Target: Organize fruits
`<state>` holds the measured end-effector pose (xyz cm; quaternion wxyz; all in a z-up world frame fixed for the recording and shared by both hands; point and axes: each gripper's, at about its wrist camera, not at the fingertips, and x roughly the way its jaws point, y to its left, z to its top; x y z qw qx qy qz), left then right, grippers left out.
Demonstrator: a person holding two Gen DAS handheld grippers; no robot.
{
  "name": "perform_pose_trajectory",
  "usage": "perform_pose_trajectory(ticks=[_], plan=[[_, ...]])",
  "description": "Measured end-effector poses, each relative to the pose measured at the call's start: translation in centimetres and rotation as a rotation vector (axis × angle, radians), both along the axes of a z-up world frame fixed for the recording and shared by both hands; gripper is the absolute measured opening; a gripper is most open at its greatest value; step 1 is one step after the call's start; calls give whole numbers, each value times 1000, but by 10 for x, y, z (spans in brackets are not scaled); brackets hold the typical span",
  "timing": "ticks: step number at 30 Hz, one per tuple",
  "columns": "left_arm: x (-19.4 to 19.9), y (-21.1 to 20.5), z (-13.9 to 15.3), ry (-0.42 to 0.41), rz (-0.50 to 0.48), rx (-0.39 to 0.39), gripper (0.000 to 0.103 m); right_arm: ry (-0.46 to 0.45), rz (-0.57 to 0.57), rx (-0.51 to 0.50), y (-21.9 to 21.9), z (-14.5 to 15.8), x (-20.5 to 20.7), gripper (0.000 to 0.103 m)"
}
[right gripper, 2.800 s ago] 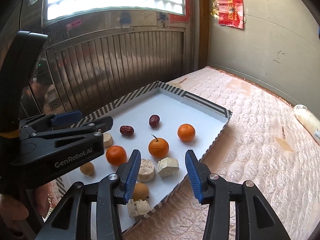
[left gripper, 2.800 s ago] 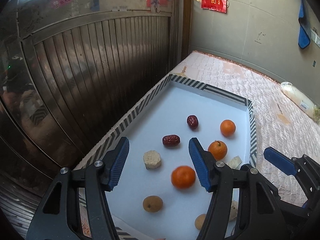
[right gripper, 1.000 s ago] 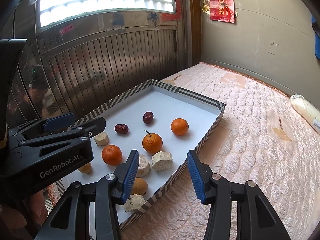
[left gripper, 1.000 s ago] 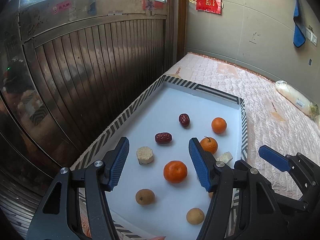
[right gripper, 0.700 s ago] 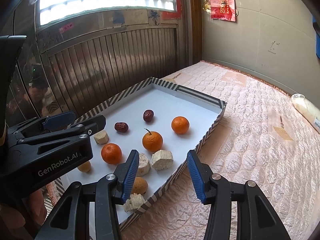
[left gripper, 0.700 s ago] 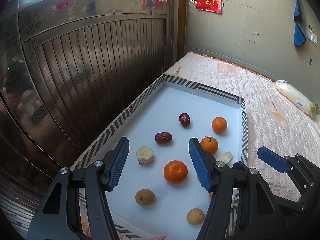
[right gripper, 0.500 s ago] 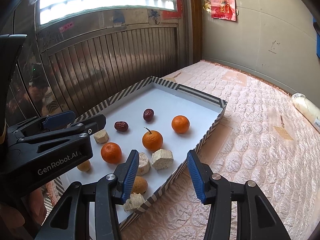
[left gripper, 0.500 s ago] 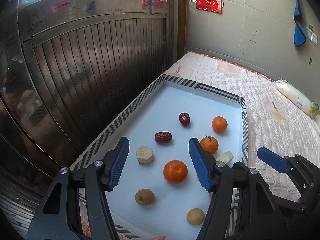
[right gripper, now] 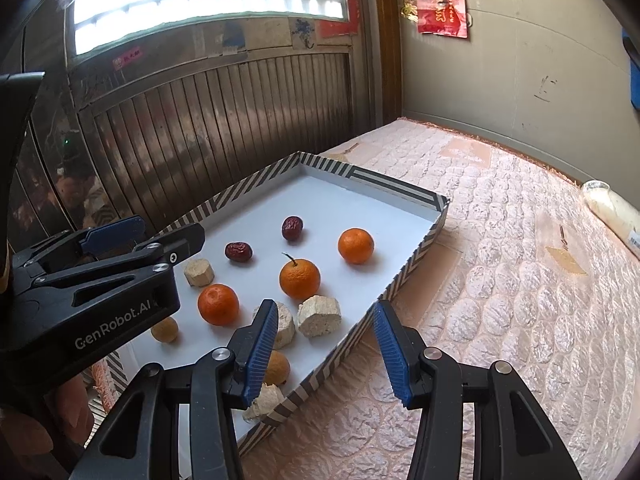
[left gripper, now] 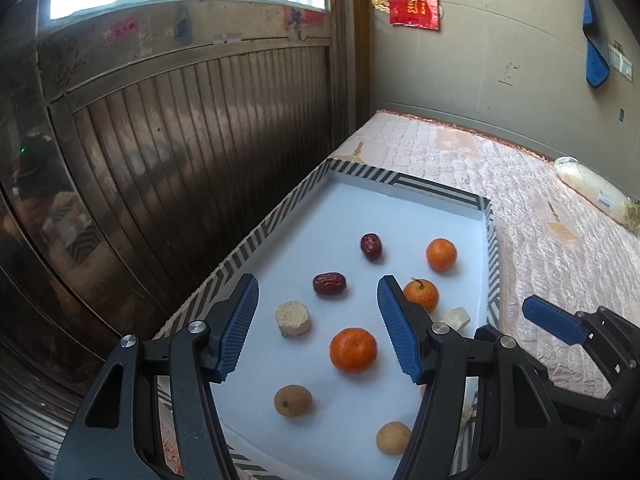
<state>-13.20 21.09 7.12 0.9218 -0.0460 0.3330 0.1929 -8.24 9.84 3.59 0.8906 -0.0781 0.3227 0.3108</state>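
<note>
A white tray with a striped rim (left gripper: 404,182) (right gripper: 400,192) lies on a quilted mattress. It holds three tangerines (left gripper: 353,350) (left gripper: 421,294) (left gripper: 441,254), two dark red dates (left gripper: 329,283) (left gripper: 371,246), two tan longans (left gripper: 293,400) (left gripper: 393,437) and pale cut chunks (left gripper: 293,318) (right gripper: 319,316). My left gripper (left gripper: 316,324) hovers open above the tray's near half, nothing between its fingers. My right gripper (right gripper: 326,346) hovers open over the tray's right rim, also holding nothing. In the right wrist view the left gripper's body (right gripper: 100,276) covers the tray's near left part.
A dark slatted metal door (left gripper: 180,140) runs along the tray's left side. The pink quilted mattress (right gripper: 520,280) spreads to the right up to a grey wall. A white plastic-wrapped bundle (left gripper: 592,190) lies at the mattress's far right edge.
Over the last second nothing has visibly moved. Since the oldest frames both views have drawn back a little from the tray, with the fruit lying where it was.
</note>
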Motion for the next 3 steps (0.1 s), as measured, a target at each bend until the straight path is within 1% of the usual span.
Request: perform_pose_trajectory(ticks=[3], plan=[[2,-7,2,7,-22,-14,62,5,-25,10,-10,2,2,48]])
